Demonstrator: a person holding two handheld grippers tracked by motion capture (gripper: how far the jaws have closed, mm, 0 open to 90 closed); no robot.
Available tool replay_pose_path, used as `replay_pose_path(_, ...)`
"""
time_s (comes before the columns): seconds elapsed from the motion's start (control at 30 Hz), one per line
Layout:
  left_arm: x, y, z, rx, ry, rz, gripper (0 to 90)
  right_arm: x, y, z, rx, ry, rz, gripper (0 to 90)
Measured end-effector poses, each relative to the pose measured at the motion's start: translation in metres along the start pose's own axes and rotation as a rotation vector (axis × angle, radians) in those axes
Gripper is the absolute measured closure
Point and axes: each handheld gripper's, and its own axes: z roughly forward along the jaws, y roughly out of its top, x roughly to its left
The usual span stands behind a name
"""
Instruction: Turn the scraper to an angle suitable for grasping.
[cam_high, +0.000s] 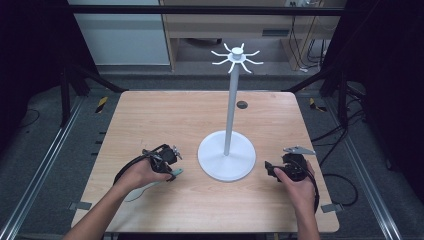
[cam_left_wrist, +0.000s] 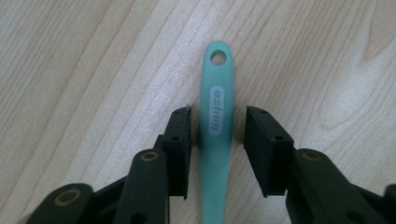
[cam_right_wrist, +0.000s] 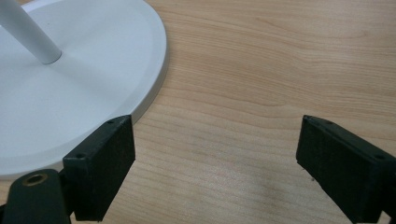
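Teal handle (cam_left_wrist: 215, 140), one of its kind, lies flat on the wooden table (cam_high: 165, 115) between the left gripper (cam_left_wrist: 217, 135) jaws; gaps remain either side. Its grey label is too blurred to read. Right gripper (cam_right_wrist: 215, 154) gapes wide, empty, beside one white stand (cam_high: 227, 155).

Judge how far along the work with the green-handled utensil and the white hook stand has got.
Done: nothing hangs on the white stand. In hand: the left gripper straddles the green handle lying on the table, jaws not clamped. The right gripper is open beside the stand's base. Left, probably: gripping, lifting, hanging by the handle's hole.
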Motion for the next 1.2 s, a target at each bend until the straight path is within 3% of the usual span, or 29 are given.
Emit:
replay_pose_path(0.23, -0.001, 0.001, 0.0, 0.006, 0.007, 0.0, 72.9, 0.0, 0.0, 0.0, 0.001, 0.0, -0.001, 11.9)
replay_pose_path(0.6, -0.006, 0.002, 0.0, -0.001, 0.039, 0.013, 73.8, 0.0, 0.0, 0.0, 0.004, 0.003, 0.001, 11.3)
replay_pose_path(0.9, -0.004, -0.004, -0.016, -0.099, 0.064, -0.006, 73.9, 0.0, 0.0, 0.0, 0.004, 0.002, -0.003, 11.4)
replay_pose_path(1.2, 0.003, -0.012, -0.044, -0.198, 0.096, -0.037, 73.9, 0.0, 0.0, 0.001, 0.008, 0.003, -0.004, 11.4)
